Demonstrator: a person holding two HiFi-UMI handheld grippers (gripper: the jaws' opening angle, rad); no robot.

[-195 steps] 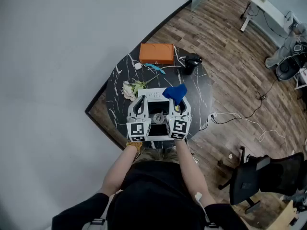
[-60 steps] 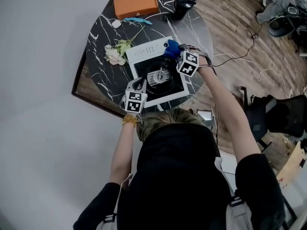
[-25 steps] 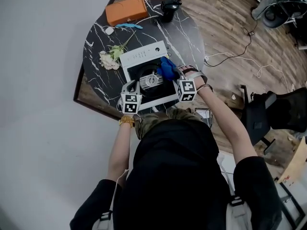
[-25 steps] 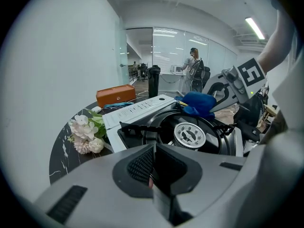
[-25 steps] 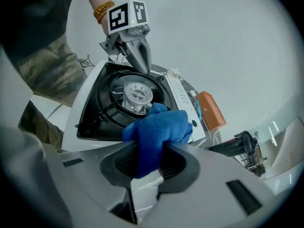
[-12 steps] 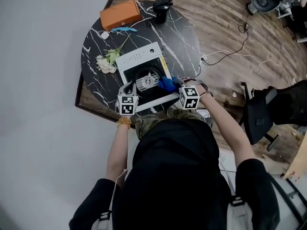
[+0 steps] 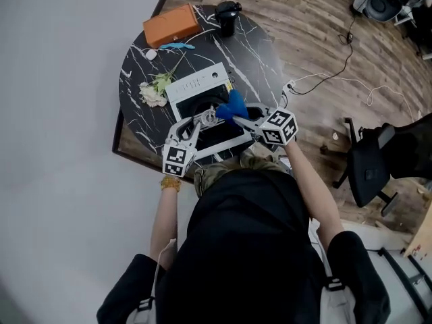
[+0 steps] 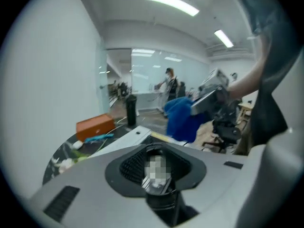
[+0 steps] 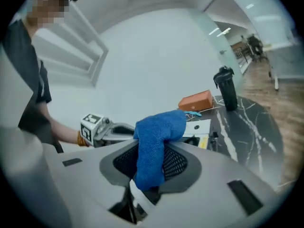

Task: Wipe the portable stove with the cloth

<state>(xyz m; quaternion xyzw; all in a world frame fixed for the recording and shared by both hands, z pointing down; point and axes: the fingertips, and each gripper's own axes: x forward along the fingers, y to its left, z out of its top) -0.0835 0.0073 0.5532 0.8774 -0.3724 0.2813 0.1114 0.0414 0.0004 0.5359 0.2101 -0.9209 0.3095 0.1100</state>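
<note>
The cloth point(image 7: 233, 104) is off the stove point(image 7: 196, 85) and hangs in the air over the near right part of it, bunched up and held from below. The right gripper point(image 7: 241, 119) has it: in the right gripper view the blue fabric comes up from between the jaws and flops over the gripper's front. These jaws have just been opening a little, yet the fabric sits clamped between them and does not sag free.

The left gripper point(image 7: 202, 120) hovers above the near left side of the stove and touches nothing that I can see. Its jaws stand a narrow crack apart and have just been opening. In the left gripper view I can make out nothing between them, though a patch covers part of the tips.

The stove lies flat on the round dark worktop point(image 7: 263, 52), its white control strip on the far side. An orange box point(image 7: 171, 25), a black cup point(image 7: 227, 15) and a small bunch of flowers point(image 7: 154, 92) sit behind and beside it, well clear of the grippers.

As for progress, no wiping contact is happening now, since both grippers are up off the surface. The white frame shows no marks from the head view, but that view is too small to judge cleanliness. My reading is that this is either a lift between strokes or the end of the wipe. If anything is left, it is bringing the cloth back down onto the top and the burner well, or setting it aside.
</note>
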